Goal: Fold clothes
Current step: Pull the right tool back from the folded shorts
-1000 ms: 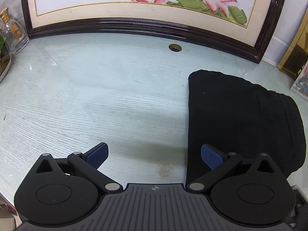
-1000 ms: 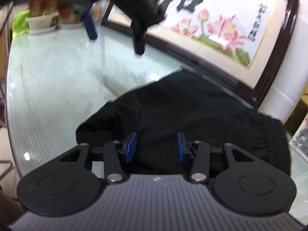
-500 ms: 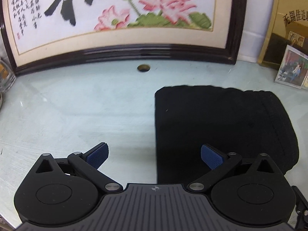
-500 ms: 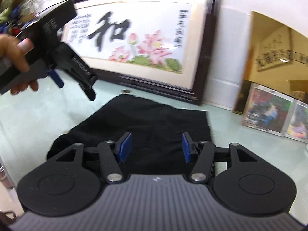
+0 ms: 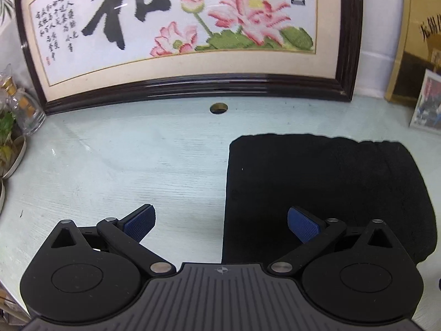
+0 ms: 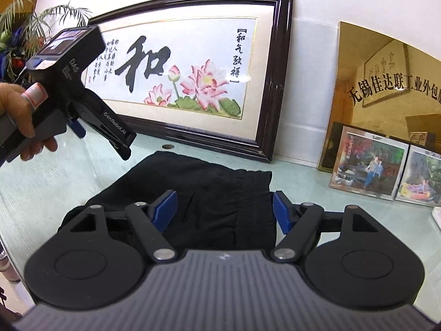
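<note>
A folded black garment (image 5: 325,198) lies flat on the pale tabletop (image 5: 115,171), in front of a framed lotus embroidery (image 5: 193,27) that leans against the wall. In the left wrist view the garment's straight left edge runs between the jaws. The left gripper (image 5: 220,223) hangs above the tabletop with its jaws spread wide and nothing between the blue pads; its right pad is seen over the cloth, its left pad over bare tabletop. The right gripper (image 6: 224,209) is raised over the near part of the garment; its jaws are opening, and the pads press on nothing, the cloth lying below them. In the right wrist view a hand (image 6: 19,118) holds the left gripper's handle at the left, above the tabletop and clear of the garment. Framed photographs (image 6: 369,165) and a gold plaque (image 6: 386,82) stand at the right, well apart from the garment. A glass bottle (image 5: 24,110) stands at the far left.
</note>
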A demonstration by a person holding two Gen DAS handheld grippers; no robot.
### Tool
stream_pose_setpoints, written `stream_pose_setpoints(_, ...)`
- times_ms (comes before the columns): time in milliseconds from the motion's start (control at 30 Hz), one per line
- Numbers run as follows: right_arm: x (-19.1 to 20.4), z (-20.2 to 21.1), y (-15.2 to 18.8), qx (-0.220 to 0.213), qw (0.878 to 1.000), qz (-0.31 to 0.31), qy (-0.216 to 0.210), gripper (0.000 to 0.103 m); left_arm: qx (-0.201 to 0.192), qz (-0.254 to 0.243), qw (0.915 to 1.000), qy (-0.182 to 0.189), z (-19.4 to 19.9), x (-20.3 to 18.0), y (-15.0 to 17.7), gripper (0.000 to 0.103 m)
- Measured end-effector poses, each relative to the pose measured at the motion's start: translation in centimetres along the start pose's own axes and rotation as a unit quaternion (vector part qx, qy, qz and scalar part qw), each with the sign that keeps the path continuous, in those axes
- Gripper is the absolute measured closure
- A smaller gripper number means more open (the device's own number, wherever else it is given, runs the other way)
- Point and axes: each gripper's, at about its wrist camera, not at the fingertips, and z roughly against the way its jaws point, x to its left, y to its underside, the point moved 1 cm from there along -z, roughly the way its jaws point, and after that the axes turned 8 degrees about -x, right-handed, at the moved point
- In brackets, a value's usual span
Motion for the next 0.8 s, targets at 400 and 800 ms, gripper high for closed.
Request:
stream_pose_setpoints(400,-5.8,0.4,0.1,-0.024,0.999,-0.025,-0.038,0.028,-0.010,0.061,0.9980,-0.013,2.2,-1.2,-0.1,0.000)
stream_pose_setpoints(800,-8.0,0.0,1.6,-0.029,0.994,-0.055,-0.091,0.028,0.011,0.112,0.9917,-0.062,4.0,-1.3,1.5,0.000)
